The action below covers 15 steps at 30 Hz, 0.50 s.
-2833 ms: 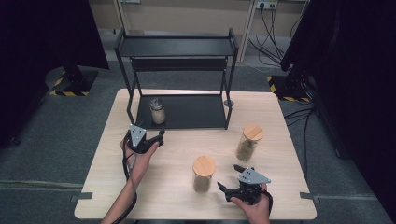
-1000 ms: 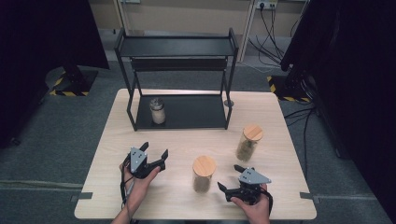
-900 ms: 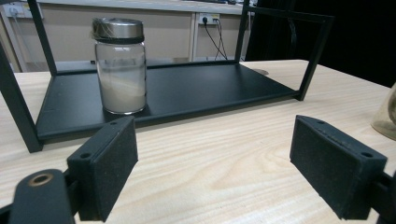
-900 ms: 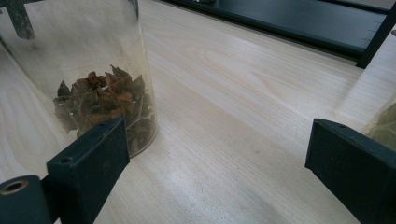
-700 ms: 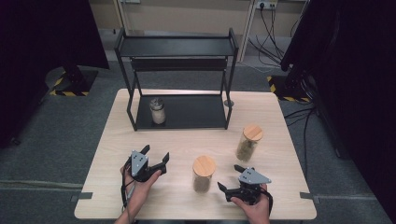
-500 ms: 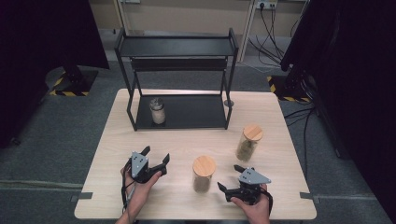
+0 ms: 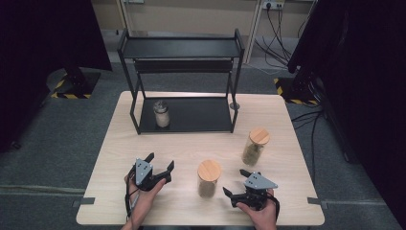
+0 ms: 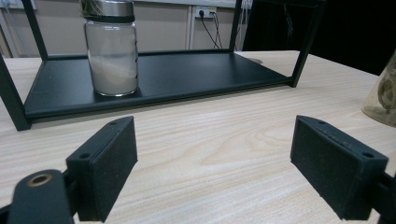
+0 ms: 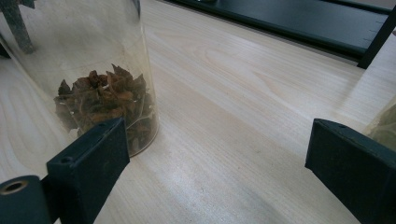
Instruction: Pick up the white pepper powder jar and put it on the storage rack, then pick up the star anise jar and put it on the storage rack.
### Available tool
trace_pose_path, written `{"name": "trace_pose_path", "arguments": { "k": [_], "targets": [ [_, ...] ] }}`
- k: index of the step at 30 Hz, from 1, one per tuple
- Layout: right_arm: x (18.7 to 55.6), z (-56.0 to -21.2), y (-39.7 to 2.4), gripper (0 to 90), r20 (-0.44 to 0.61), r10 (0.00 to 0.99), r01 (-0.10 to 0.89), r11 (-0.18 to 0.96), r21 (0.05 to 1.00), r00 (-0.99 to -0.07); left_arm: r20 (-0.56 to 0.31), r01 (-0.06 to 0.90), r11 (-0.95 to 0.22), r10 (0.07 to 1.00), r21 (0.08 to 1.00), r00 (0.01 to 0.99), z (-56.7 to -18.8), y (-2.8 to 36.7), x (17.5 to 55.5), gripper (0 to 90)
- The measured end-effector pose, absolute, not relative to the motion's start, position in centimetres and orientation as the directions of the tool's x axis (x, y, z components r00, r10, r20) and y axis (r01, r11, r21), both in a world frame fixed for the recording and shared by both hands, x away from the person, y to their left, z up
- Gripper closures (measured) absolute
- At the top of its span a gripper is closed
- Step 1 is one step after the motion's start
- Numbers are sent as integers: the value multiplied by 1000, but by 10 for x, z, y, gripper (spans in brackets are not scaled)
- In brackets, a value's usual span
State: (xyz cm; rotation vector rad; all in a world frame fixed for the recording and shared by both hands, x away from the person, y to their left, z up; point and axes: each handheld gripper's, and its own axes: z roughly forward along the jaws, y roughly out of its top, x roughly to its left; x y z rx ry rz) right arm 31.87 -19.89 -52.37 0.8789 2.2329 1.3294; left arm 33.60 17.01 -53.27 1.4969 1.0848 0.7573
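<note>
Left gripper [image 7: 161, 166]: sitting low over the near-left part of the wooden table [image 7: 287, 124], held in the person's left hand [image 7: 143, 194]; its jaws are standing wide apart with nothing between them, and in the left gripper view the bare tabletop [image 8: 224, 140] is showing between the two black pads [image 8: 109, 163].

Metal-lidded jar [image 7: 162, 113]: standing upright on the bottom tray of the black rack [image 7: 191, 48], towards the tray's left end; in the left gripper view this jar [image 8: 111, 49] is showing pale contents and is standing well beyond the jaws, up and to the left.

Rack: standing at the far side of the table, its lower tray [image 8: 196, 70] lying flat on the wood.

Middle jar [image 7: 208, 178]: a glass jar with a wooden lid, standing upright on the table between the two grippers, nearer to the right one; in the right gripper view its glass wall [image 9: 93, 56] is rising just beyond the left-hand pad, with dark brown dried pieces lying in its base.

Right gripper [image 7: 238, 183]: resting near the front edge at the right, held in the person's right hand [image 7: 261, 215]; its jaws are gaping wide and gripping nothing, with bare wood [image 9: 233, 116] between them.

Far-right jar [image 7: 254, 146]: another wooden-lidded glass jar, standing upright beyond the right gripper, apart from it.
</note>
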Motion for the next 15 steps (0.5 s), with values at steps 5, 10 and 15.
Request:
{"name": "trace_pose_path", "arguments": {
  "k": [5,10,15],
  "targets": [
    [319,-524,-199,63,-17,691,314,349,883,-722,-97,230,6,918,973,384,-533,171,336,143],
    [318,-524,-199,58,-25,688,304,354,885,-725,-95,232,3,917,973,388,-533,171,336,142],
    [315,-523,-202,52,6,662,292,322,901,-749,-87,229,-4,917,973,389,-533,169,336,142]
  ]
}}
